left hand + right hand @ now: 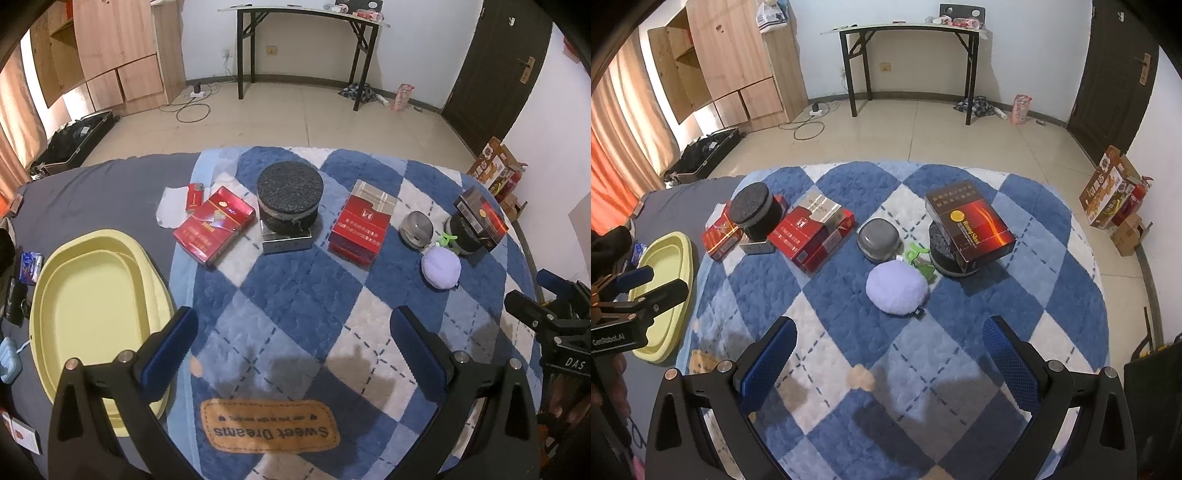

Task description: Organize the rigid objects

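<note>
A blue-and-white diamond-patterned blanket (960, 332) covers the bed, with grey sheet beside it. On that sheet at the blanket's left edge lies an empty pale-yellow oval tray (92, 306). Across the blanket's far half sit a flat red cigarette carton (214, 230), a black round tin (290, 201) standing on a silver box, a stack of red cartons (358, 230), and a dark carton (975, 225) tilted on a black round container. Near it lie a lilac plush puff (897, 286) and a small grey metal case (879, 240). The left gripper (291, 332) and right gripper (890, 343) hover above the blanket's near part, both spread wide, holding nothing.
</note>
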Action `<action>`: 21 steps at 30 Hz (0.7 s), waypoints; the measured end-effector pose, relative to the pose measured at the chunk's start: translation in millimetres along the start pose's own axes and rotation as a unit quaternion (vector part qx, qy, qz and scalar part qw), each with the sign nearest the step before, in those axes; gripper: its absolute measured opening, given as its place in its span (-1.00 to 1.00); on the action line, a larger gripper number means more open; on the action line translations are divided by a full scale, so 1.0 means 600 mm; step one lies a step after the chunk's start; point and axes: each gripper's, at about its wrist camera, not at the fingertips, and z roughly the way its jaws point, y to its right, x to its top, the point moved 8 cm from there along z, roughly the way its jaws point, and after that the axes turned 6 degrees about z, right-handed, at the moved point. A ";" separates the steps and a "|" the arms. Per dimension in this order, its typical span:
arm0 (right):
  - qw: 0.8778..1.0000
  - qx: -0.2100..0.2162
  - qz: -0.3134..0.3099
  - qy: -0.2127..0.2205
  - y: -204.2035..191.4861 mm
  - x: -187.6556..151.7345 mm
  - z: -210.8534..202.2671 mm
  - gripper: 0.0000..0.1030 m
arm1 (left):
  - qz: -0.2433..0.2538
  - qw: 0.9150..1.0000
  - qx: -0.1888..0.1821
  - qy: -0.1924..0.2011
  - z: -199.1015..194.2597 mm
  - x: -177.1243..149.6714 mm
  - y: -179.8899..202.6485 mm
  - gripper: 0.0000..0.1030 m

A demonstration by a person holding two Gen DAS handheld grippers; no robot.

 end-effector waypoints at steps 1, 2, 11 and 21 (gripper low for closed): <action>1.000 0.000 0.000 0.001 0.000 0.001 0.000 0.99 | 0.000 1.000 0.002 0.001 -0.001 0.000 -0.001 1.00; 1.000 -0.001 0.000 0.002 0.001 0.001 0.000 0.99 | 0.001 1.000 0.004 0.001 -0.001 -0.001 -0.003 1.00; 1.000 0.001 -0.002 0.001 0.003 0.000 -0.001 0.99 | 0.003 1.000 0.000 0.000 0.001 0.001 -0.007 1.00; 1.000 -0.001 -0.002 0.002 0.015 0.000 0.012 0.99 | -0.006 1.000 -0.004 -0.011 0.018 -0.005 -0.012 1.00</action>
